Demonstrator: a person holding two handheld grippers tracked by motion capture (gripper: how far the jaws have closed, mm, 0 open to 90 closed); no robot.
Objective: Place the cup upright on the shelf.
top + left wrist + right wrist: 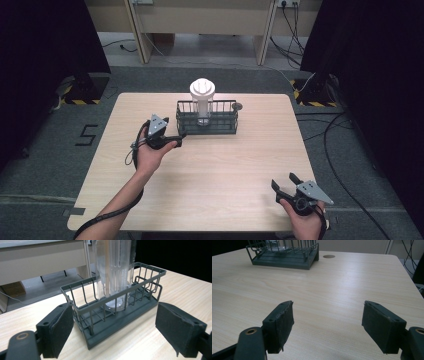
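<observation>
1. Left gripper (172,137) is right up at the wire basket's (117,312) end, jaws spread wide, gripping nothing; its own view shows the clear tube (113,270) standing inside.
2. From above, that tube has a white top (202,90).
3. Right gripper (286,186) hangs released over the bare table (332,290) near corner, well away.

Wire basket (207,118) with tall cup (202,97), seemingly clear, blocks the table's (225,165) far middle.

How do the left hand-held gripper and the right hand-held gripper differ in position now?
The left hand-held gripper is at the wire basket's near-left corner; the right hand-held gripper is far from it, near the table's front edge. Both stand open and hold nothing.
</observation>
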